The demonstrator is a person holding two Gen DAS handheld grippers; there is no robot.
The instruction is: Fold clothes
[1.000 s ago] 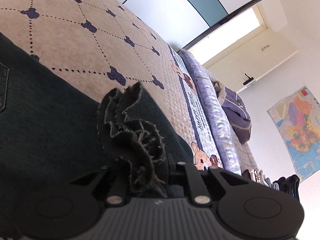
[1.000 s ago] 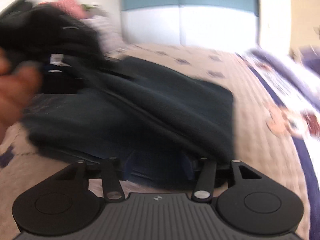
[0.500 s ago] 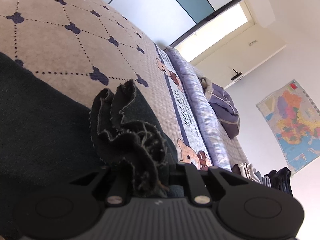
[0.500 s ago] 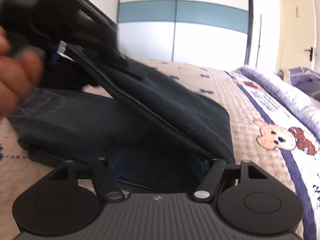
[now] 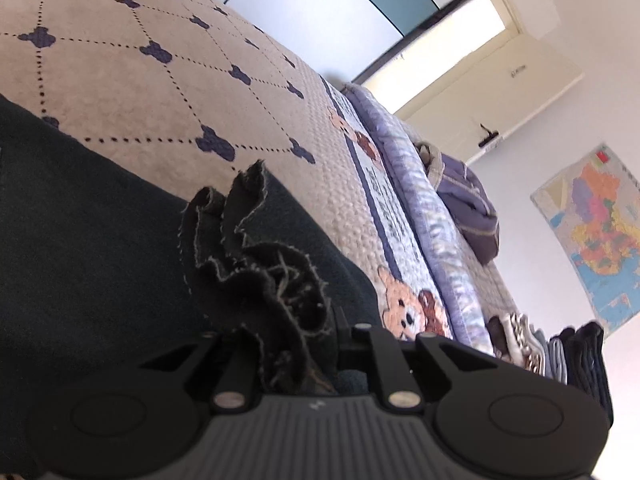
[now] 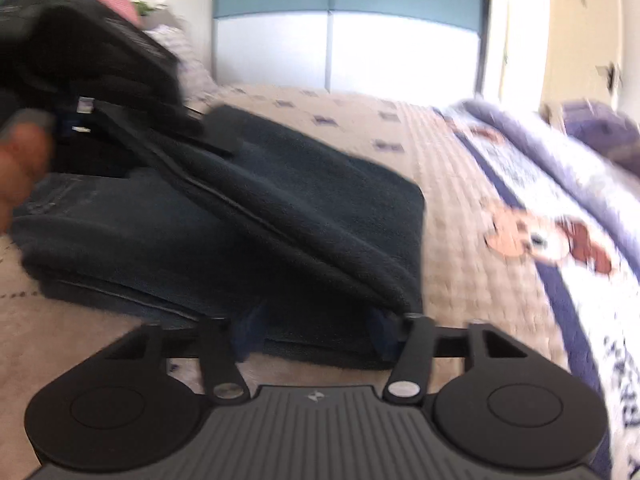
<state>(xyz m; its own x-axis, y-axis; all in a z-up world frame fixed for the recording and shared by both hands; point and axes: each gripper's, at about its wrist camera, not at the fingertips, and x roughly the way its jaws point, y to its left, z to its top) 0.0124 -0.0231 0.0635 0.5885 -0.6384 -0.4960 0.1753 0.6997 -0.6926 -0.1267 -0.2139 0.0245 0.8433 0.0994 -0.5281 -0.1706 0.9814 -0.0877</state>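
Dark blue jeans (image 5: 100,240) lie on a beige quilted bed (image 5: 140,92). My left gripper (image 5: 296,344) is shut on the bunched, frayed hem (image 5: 256,264) of the jeans, and its fingertips are buried in the cloth. In the right wrist view the jeans (image 6: 300,200) are folded over, with the top layer held up at the upper left beside a person's hand (image 6: 20,168). My right gripper (image 6: 316,328) is open at the near folded edge. Its fingers stand wide apart with the cloth's edge lying between them, and the pads do not press on it.
A purple garment (image 5: 468,208) lies at the bed's far edge. A stack of folded clothes (image 5: 560,352) sits at the right. A wardrobe with a blue band (image 6: 340,40) stands beyond the bed. A map (image 5: 600,232) hangs on the wall.
The right gripper's jaws have spread wider and it has drawn back slightly from the fold. The left gripper keeps its hold on the frayed hem, hardly moving.
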